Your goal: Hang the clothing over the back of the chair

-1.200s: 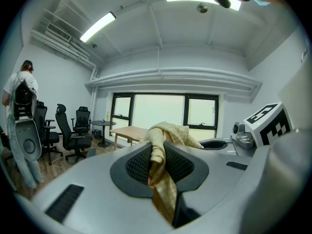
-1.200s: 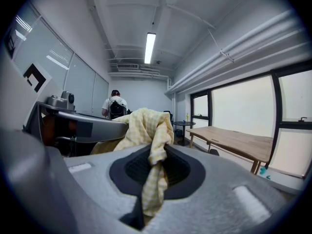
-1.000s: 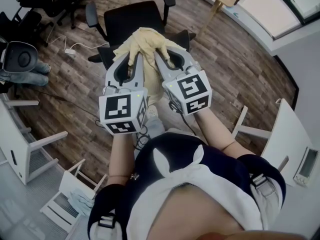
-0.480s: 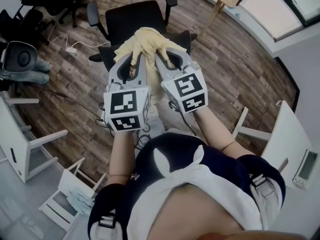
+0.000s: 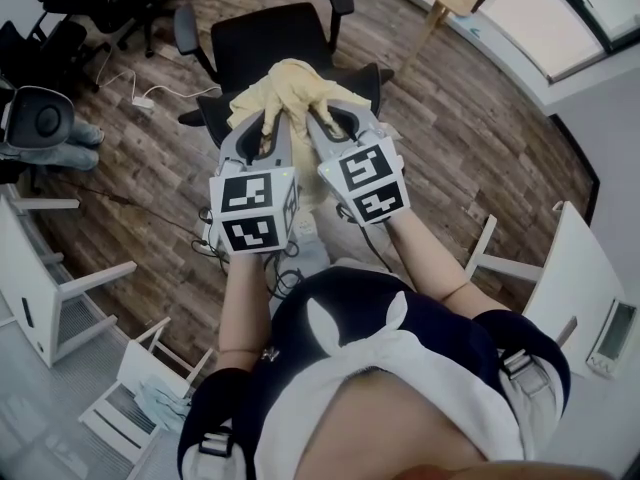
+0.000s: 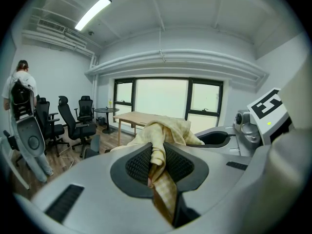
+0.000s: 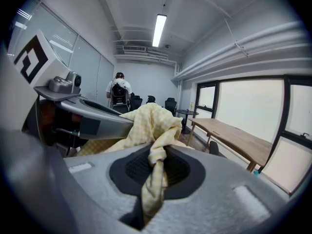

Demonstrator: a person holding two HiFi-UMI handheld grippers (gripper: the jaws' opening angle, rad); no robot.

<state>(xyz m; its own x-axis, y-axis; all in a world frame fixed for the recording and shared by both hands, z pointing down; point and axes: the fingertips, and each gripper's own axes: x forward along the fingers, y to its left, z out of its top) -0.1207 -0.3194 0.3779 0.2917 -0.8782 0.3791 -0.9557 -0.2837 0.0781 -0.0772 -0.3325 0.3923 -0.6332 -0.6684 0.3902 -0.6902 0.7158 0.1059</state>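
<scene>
Nearest the person, the grey hand-held left gripper [image 5: 267,120] and its twin, the right gripper [image 5: 314,118], sit side by side and close together, both aimed away and somewhat downward. Each gripper view shows its jaws nipped tight on a twisted fold of the pale yellow checked garment [image 5: 288,76], so neither hand is free. The garment bunches just beyond the two sets of jaw tips and spans the gap between them. It lies above the middle of the backrest [image 5: 366,76] of the black office chair [image 5: 270,40]. The backrest's top edge runs left to right, square across the grippers' line of aim, with the rest of the chair beyond it. Neither gripper is clearly the nearer. Whether cloth rests on the edge cannot be confirmed. In my judgement, release is sound only once fabric hangs on both sides of that edge.
</scene>
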